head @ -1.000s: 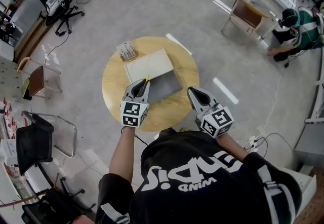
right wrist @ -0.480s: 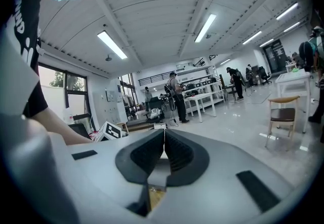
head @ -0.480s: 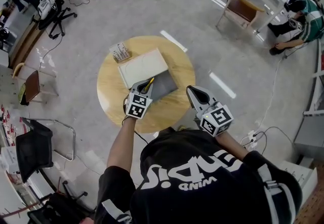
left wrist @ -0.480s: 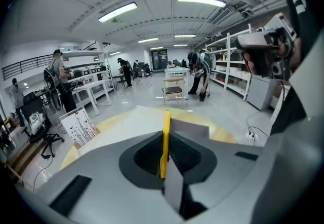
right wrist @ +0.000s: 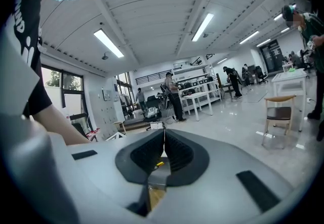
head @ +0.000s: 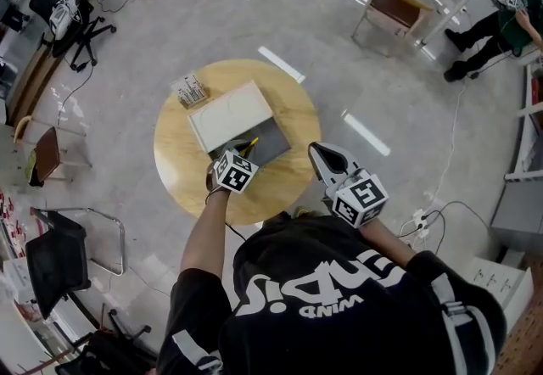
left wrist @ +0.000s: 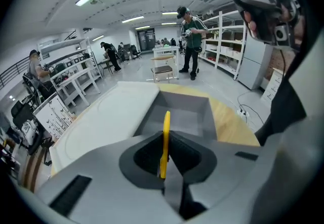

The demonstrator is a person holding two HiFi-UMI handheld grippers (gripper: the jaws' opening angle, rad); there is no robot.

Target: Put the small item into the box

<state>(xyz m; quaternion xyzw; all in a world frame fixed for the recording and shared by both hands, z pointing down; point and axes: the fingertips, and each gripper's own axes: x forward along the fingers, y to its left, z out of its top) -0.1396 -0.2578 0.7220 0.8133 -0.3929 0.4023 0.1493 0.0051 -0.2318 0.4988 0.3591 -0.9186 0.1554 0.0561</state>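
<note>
My left gripper is shut on a thin yellow stick, whose tip pokes out over the open grey box. In the left gripper view the grey box lies just past the jaws, its white lid flat to the left. The white lid rests beside the box on the round wooden table. My right gripper is shut with nothing in it, held above the table's right front edge. In the right gripper view, that gripper points level across the room.
A small rack of items stands at the table's far left edge. A wooden chair is on the floor at the far right, office chairs at the far left. People stand and crouch around the room's edges.
The left gripper has moved forward with the yellow stick, from the table's near edge to over the grey box. The right gripper has barely moved.
</note>
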